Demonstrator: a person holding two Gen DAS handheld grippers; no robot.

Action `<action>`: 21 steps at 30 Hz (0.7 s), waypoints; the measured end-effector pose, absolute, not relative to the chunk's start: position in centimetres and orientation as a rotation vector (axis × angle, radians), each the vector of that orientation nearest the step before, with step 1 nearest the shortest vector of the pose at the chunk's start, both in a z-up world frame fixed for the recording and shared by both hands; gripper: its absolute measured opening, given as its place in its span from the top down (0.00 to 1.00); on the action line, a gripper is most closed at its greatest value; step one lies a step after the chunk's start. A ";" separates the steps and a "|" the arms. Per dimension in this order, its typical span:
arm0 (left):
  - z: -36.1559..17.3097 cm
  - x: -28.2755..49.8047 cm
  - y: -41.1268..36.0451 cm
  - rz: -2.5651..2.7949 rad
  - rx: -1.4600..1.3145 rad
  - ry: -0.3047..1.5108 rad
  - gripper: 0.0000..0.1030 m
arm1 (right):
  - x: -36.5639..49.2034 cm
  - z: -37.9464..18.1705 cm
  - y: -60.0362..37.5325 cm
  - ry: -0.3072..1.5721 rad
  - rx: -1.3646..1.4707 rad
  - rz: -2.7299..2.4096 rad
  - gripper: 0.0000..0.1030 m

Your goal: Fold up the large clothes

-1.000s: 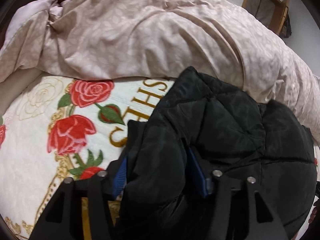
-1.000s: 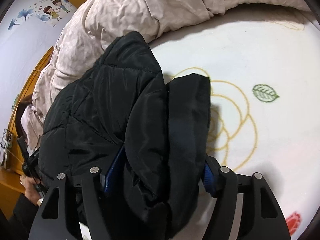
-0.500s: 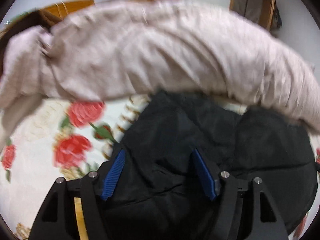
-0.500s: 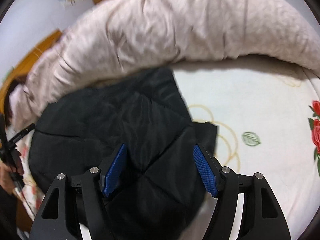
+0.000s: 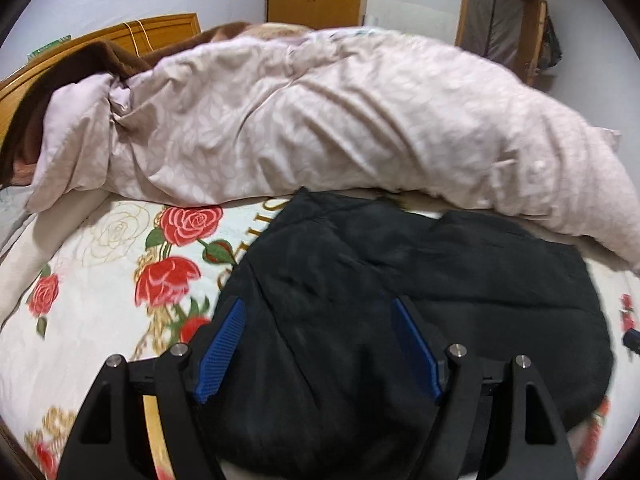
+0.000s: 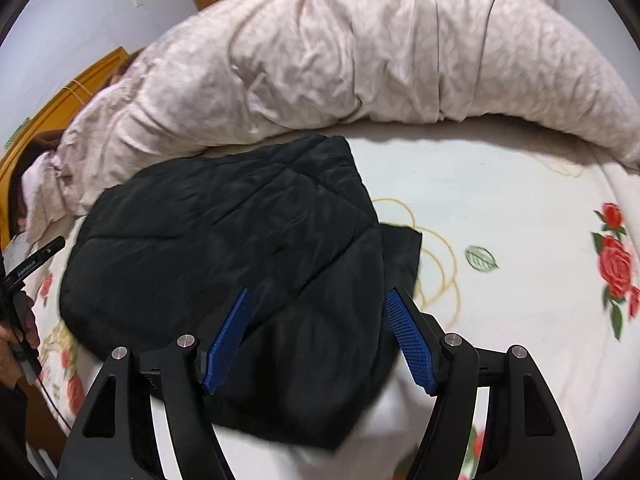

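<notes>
Both let go: the left gripper [image 5: 316, 344] and right gripper [image 6: 316, 336], clamped on fabric a second ago, now gape empty above the black jacket [image 6: 224, 256], folded flat on the rose bedsheet [image 6: 520, 208], pink duvet [image 5: 320, 120] bunched beyond

The quilted black matt-fabric jacket [image 5: 400, 300] lies on a rose-printed white cloth bedsheet [image 5: 92, 292] beside a crumpled pale-pink cotton duvet [image 5: 320, 120].
</notes>
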State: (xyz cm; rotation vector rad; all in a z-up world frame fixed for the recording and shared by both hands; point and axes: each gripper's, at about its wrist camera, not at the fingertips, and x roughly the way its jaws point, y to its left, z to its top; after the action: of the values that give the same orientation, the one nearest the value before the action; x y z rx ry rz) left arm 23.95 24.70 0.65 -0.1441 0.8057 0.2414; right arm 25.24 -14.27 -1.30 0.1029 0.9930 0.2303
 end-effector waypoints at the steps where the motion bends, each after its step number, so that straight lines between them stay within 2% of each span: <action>1: 1.3 22.8 24.0 0.245 -0.147 0.804 0.25 | 24.1 -0.7 -14.1 0.988 0.090 0.227 0.31; 9: 4.7 13.5 16.4 0.227 -0.173 0.847 0.24 | 13.3 4.4 -14.3 0.913 0.049 0.237 0.31; 21: 7.4 2.4 8.4 0.197 -0.109 0.863 0.24 | 2.2 6.2 -13.9 0.899 0.008 0.257 0.31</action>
State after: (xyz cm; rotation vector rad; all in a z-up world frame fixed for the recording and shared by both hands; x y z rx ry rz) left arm 2.42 8.35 7.37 -0.1087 0.8626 0.1973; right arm 2.22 -13.94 6.23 0.0076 0.8992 0.2566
